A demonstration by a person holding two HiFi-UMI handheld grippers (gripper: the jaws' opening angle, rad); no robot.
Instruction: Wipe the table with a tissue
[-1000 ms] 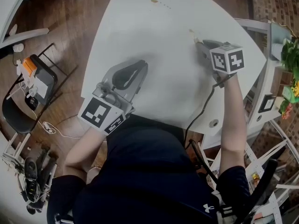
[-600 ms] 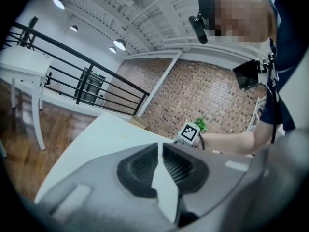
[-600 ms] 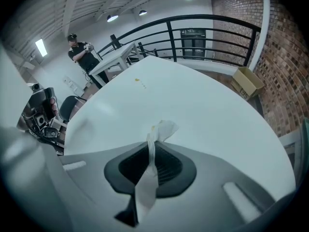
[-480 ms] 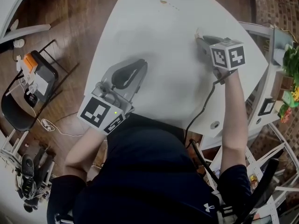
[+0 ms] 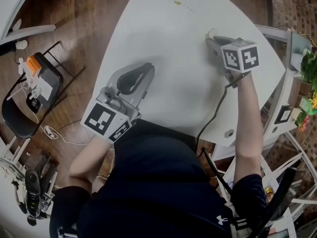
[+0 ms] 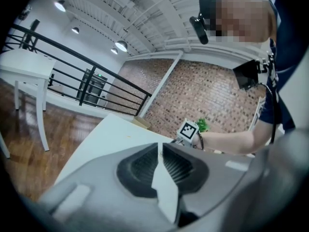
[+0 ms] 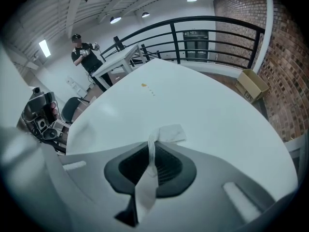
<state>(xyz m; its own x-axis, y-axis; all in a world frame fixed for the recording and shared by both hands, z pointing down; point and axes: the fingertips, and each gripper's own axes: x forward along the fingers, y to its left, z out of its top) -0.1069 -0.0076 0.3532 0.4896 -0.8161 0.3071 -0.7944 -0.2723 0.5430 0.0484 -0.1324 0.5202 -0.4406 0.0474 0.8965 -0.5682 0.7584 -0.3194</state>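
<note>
Little has changed over the last second. The right tool stays clamped on the tissue, which is pinched to a thin strip between the jaws and fans out into a small white flap just past their tips. The flap lies on the tabletop, towards its right side. Measured against the brownish spot near the far edge, the tissue has crept only slightly closer and is still well apart from it. The right gripper view shows the same: the tissue runs back through the right tool, with the spot far ahead on bare white surface.

The left tool has not moved. It rests over the near left part of the tabletop, and in its own view the left tool has its jaws together at the tips, with nothing between them
</note>
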